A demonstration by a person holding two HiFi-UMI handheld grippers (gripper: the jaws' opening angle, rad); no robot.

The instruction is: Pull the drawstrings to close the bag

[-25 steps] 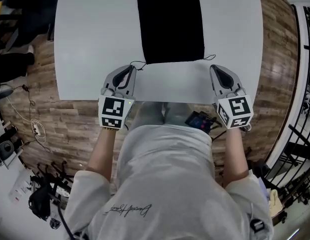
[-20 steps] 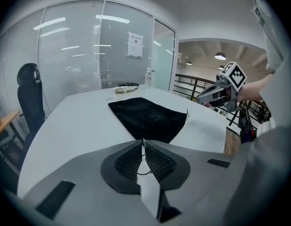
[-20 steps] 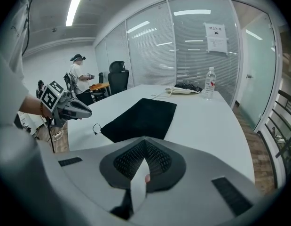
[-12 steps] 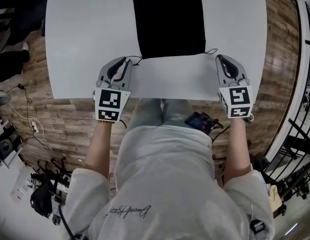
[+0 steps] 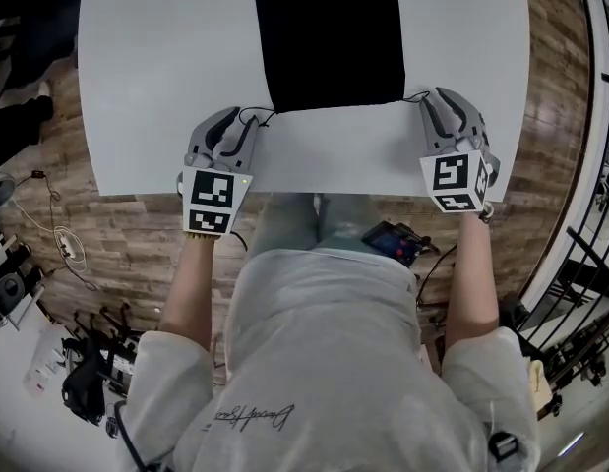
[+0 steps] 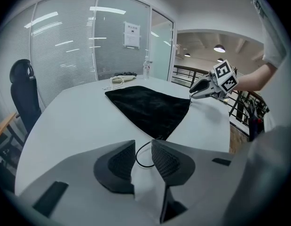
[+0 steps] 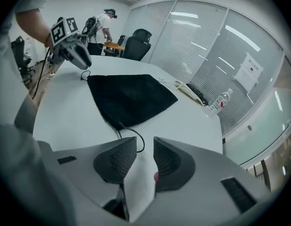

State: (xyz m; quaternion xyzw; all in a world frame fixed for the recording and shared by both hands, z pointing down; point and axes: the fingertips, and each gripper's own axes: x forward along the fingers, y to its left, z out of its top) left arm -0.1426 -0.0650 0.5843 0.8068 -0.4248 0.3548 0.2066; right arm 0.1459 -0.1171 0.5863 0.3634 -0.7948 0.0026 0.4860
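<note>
Lying flat, plain black bag (image 5: 329, 37)

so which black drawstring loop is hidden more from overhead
The right-corner black cord loop: the right gripper covers most of it; the left loop lies exposed.

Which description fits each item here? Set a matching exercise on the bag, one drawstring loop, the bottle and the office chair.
Things
1. bag
2. drawstring loop
3. bottle
4. office chair

Descriptions
a. stands at the far end of the table
b. black, lies flat on the table
c. beside the table, by the glass wall
d. thin curl on the table at the bag's near corner

Pairs: 1-b, 2-d, 3-a, 4-c
</note>
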